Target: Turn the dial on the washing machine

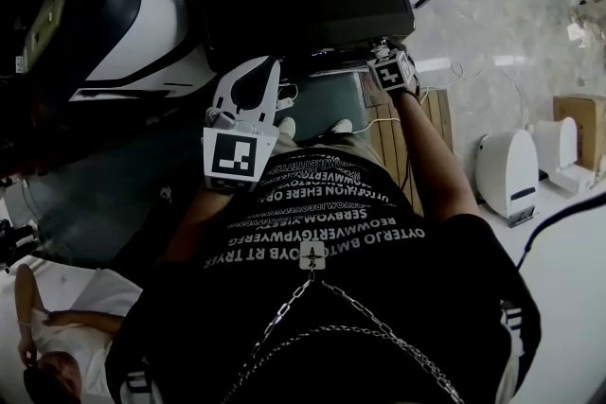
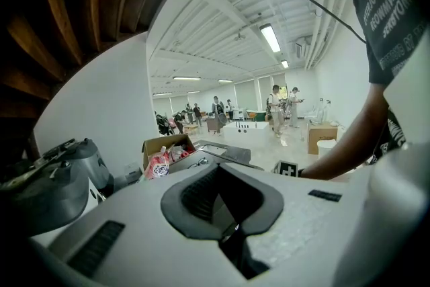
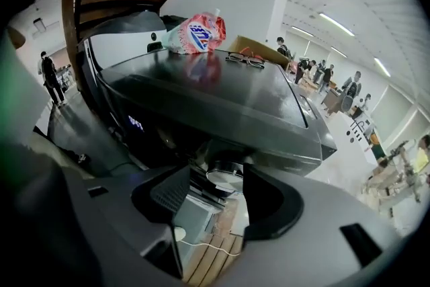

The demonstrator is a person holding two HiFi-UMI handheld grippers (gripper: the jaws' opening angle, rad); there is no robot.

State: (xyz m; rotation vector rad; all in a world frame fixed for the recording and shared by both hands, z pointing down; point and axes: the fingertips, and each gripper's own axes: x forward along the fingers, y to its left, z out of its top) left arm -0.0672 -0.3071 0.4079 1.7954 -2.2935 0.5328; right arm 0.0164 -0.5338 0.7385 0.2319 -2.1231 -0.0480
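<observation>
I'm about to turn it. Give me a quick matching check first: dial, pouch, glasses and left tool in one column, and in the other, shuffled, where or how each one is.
Things:
1. dial
2. pouch
3. glasses
4. left tool

Place, colour or state:
A. pink and white, with blue print
B. jaws apart, nothing between them
C. between the jaws of the right tool
D. thin dark frame, lying flat on the washing machine lid

Pairs: 1-C, 2-A, 3-D, 4-B
</observation>
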